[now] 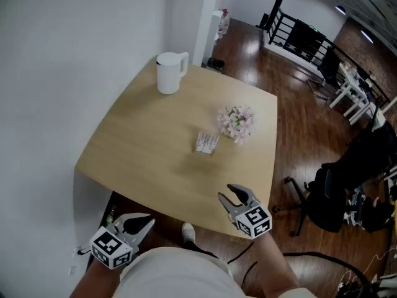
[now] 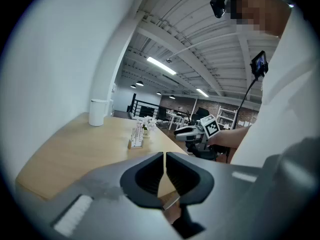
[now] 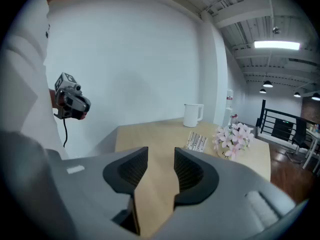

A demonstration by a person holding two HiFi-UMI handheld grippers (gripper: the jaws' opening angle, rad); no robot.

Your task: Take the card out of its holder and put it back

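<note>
A small card holder (image 1: 206, 143) with white cards standing in it sits near the middle of the light wooden table (image 1: 142, 141); it also shows in the left gripper view (image 2: 136, 136) and the right gripper view (image 3: 196, 141). My left gripper (image 1: 147, 221) (image 2: 164, 156) hangs below the table's near edge at the left, its jaws shut with nothing between them. My right gripper (image 1: 226, 192) (image 3: 161, 154) hovers over the table's near right edge, open and empty, well short of the holder.
A white jug (image 1: 170, 72) stands at the table's far left corner. A pink flower bunch (image 1: 237, 121) sits just right of the holder. A white wall runs along the left. A black office chair (image 1: 335, 191) stands on the wood floor at the right.
</note>
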